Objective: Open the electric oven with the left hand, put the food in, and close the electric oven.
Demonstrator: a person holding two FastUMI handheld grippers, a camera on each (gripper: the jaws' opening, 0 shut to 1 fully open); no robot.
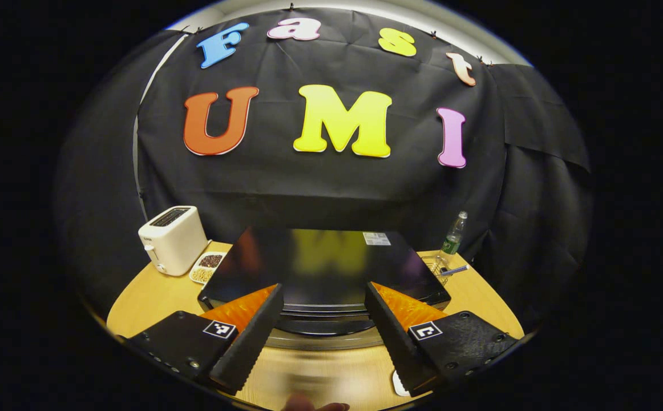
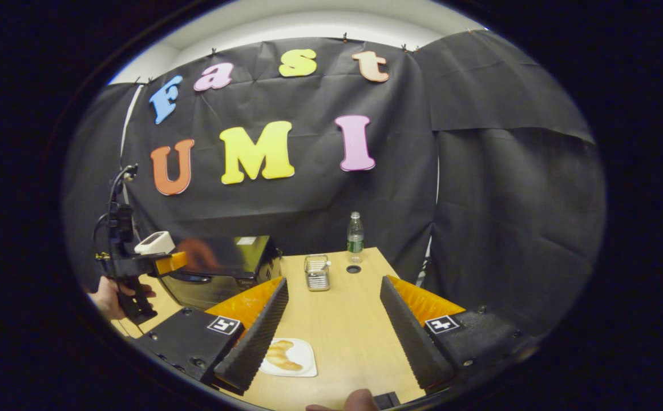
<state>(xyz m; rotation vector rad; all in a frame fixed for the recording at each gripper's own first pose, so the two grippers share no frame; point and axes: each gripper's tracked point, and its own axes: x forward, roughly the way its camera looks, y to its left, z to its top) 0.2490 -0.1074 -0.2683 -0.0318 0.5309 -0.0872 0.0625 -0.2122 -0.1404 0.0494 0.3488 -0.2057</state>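
Observation:
The black electric oven (image 1: 326, 268) stands on the round wooden table, its glossy top facing my left gripper view. The left gripper (image 1: 323, 337) is open at the oven's upper front edge, one finger on either side of the curved handle (image 1: 326, 326), without pressing on it. In the right gripper view a hand holds that left gripper (image 2: 170, 262) against the front of the oven (image 2: 223, 268). The food, a croissant (image 2: 282, 354) on a white plate (image 2: 303, 365), lies beside the left finger of my open, empty right gripper (image 2: 331, 337).
A white toaster (image 1: 173, 240) and a small tray of beans (image 1: 207, 267) sit left of the oven. Right of the oven are a wire basket (image 2: 316, 272), a water bottle (image 2: 355, 231) and a dark cap (image 2: 354, 269). Bare tabletop (image 2: 343, 319) lies ahead of the right gripper.

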